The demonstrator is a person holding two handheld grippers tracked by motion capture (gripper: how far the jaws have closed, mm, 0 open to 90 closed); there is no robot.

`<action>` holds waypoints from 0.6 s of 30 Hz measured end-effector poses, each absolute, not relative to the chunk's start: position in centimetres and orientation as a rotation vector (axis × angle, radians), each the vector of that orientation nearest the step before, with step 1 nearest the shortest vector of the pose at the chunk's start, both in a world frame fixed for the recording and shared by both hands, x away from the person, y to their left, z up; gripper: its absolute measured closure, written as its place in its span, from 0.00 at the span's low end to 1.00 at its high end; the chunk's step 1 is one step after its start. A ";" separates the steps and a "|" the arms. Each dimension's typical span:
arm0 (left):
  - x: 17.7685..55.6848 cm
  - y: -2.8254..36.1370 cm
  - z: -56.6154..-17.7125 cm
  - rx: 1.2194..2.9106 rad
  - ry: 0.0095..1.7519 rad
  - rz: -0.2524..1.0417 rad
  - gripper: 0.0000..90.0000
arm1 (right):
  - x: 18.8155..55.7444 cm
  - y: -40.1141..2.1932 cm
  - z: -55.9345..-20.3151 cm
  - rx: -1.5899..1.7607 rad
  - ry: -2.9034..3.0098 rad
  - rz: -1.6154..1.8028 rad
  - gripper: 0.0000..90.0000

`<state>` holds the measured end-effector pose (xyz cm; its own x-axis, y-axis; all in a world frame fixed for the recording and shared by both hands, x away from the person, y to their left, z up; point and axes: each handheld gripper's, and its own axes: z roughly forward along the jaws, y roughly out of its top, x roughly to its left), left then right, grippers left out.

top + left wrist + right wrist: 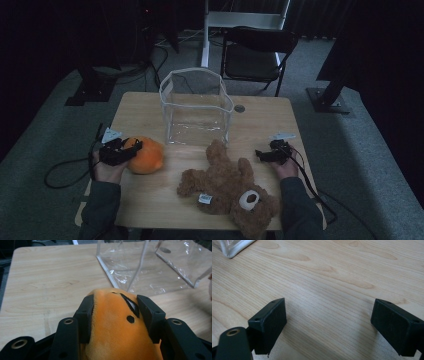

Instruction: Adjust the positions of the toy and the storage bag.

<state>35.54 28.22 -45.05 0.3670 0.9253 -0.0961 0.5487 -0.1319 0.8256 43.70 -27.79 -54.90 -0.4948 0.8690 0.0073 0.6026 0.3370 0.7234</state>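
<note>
The step in hand looks like the pick-up of the round orange plush toy (146, 155): the left gripper (131, 149) has its jaws pressed into the toy's sides, and in the left gripper view the soft body (117, 327) bulges between the two black pads (86, 317). The toy sits at about nine o'clock on the light wooden table (265, 120), near the left edge. The likely goal is the clear plastic bag with white piping (196, 105), standing open at twelve o'clock, just beyond the toy. The next move, I judge, calls for a lift high enough to clear the bag's rim, a short carry toward one o'clock, then a release inside.

The toy is velvety, bright orange, with a black slit and a small black dot stitched on it.

The right gripper (264, 155) rests at three o'clock with jaws wide and nothing between them, beside the brown teddy bear (230, 187) lying at six o'clock.
</note>
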 end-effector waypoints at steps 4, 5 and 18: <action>36.2 28.6 -45.0 1.789 1.294 0.587 0.59 | 43.7 -27.8 -54.9 1.299 2.226 0.958 0.14; 36.4 28.7 -45.0 1.787 1.296 0.592 0.58 | 43.7 -27.8 -54.9 1.299 2.226 0.958 0.14; 39.4 29.2 -44.4 1.742 1.312 0.624 0.58 | 43.7 -27.8 -54.9 1.296 2.225 0.957 0.14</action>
